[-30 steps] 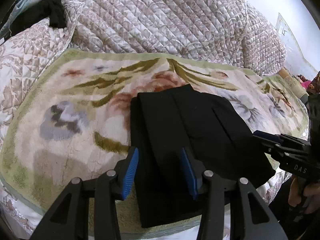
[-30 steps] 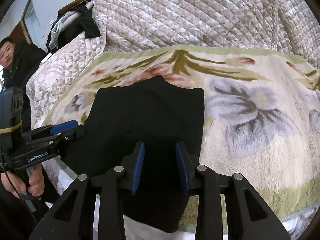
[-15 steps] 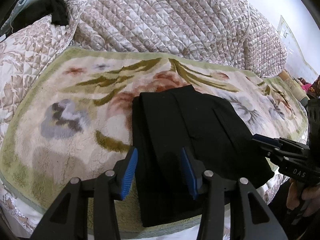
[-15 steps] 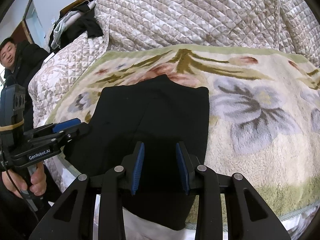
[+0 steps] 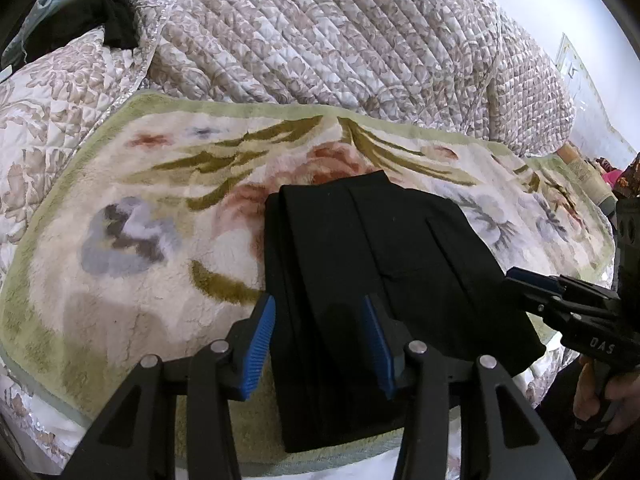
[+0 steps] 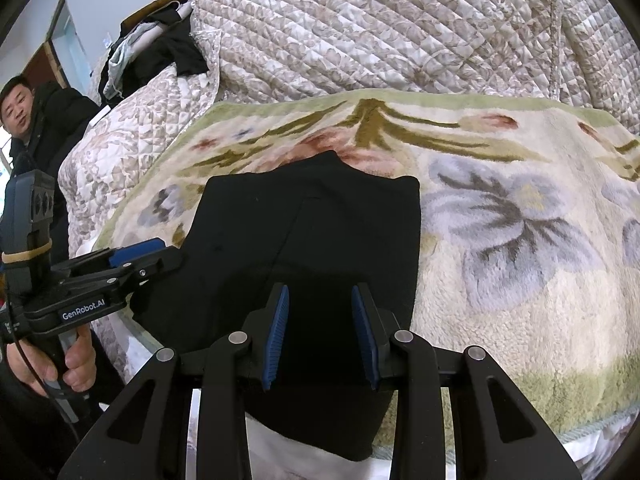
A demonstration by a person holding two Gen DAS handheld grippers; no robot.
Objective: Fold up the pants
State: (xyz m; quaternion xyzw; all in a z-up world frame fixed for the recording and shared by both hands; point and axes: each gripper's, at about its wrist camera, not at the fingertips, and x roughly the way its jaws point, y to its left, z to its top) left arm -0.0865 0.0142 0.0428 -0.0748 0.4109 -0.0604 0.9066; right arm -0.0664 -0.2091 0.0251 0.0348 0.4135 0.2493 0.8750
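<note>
- We see the pants (image 5: 384, 264), black and folded into a flat stack, lying on the floral blanket (image 5: 132, 240) at its near edge, one corner hanging a little over that edge.
- Our left gripper (image 5: 318, 344) hovers above the near left part of the pants; its blue fingers (image 5: 258, 350) stand apart with nothing pinched, the left one about over the stack's left edge, the other over the cloth.
- Our right gripper (image 6: 320, 334) hangs over the near right part of the pants (image 6: 316, 232). Its fingers (image 6: 276, 334) are parted and hold nothing; they have just been spreading a little wider, with only the cloth below seen through the gap.
- We cannot tell whether any fingertip brushes the fabric.
- In the right view the left gripper (image 6: 136, 254) comes in from the side, its tip at the left edge of the pants, with a hand (image 6: 52, 356) round its handle. In the left view the right gripper (image 5: 532, 286) reaches in likewise at the right edge of the pants.
- Behind the pants, past the blanket (image 6: 520, 220), rises a quilted bedspread (image 6: 380, 28) in beige and white.
- Far left of the pants on the quilt lies a heap of dark clothes (image 6: 160, 56); a person in a dark jacket (image 6: 52, 120) stands beyond it.
- Nothing lies on the pants or between them and either gripper.
</note>
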